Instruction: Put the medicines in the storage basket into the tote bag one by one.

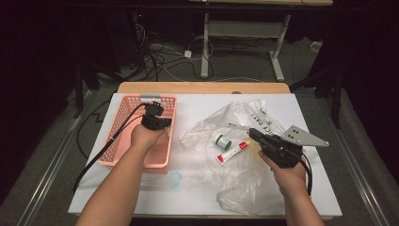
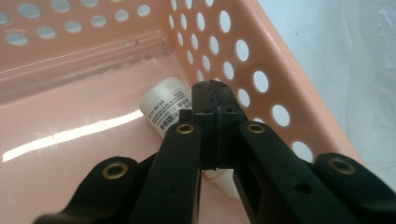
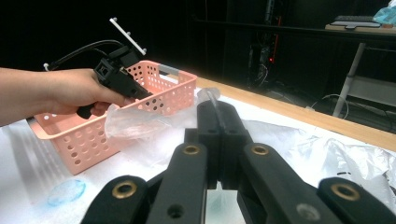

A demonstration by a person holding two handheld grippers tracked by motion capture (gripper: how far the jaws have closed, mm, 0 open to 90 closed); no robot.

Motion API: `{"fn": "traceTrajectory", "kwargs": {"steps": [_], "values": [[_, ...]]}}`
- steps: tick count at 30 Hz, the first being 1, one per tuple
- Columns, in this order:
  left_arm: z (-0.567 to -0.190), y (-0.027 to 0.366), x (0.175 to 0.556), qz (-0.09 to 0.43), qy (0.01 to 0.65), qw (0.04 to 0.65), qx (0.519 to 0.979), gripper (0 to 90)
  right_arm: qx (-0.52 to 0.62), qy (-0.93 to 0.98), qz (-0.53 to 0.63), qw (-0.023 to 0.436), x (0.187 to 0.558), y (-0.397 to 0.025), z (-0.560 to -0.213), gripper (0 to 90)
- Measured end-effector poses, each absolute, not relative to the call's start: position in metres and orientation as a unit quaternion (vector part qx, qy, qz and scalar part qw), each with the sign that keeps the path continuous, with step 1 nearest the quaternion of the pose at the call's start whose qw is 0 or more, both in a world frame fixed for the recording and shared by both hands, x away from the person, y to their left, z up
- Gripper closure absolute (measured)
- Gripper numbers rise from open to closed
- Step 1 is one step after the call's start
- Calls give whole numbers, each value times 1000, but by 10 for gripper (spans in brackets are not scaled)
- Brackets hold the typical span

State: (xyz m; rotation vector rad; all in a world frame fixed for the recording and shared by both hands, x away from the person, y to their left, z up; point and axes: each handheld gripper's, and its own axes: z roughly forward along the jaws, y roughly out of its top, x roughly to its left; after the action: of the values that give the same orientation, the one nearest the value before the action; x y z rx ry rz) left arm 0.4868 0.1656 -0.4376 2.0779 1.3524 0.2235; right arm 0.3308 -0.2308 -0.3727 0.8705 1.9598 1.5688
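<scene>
The left gripper point(image 2: 215, 93) is pointing down into a pink basket point(image 2: 261, 60), its two black jaws pressing flat together with no gap between them. Just beyond and partly under the jaws, a white bottle point(image 2: 164, 103) with small printed text is lying on its side on the basket floor, near the wall with round holes. What is probably its cap end is peeking out below the jaws, blurred. A streak of light is glinting on the floor. Outside the wall, a white surface point(image 2: 345, 51) is showing.
</scene>
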Motion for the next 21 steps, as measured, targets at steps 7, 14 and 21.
{"fn": "traceTrajectory", "kwargs": {"steps": [7,14,21], "values": [[-434,178,479,113,523,288,794,884,316,715,574,241,331,-231,-372,900],[-421,197,467,144,530,290,784,882,314,717,574,241,331,-230,-372,900],[-417,199,470,141,538,300,775,731,312,719,573,241,331,-227,-372,900]]}}
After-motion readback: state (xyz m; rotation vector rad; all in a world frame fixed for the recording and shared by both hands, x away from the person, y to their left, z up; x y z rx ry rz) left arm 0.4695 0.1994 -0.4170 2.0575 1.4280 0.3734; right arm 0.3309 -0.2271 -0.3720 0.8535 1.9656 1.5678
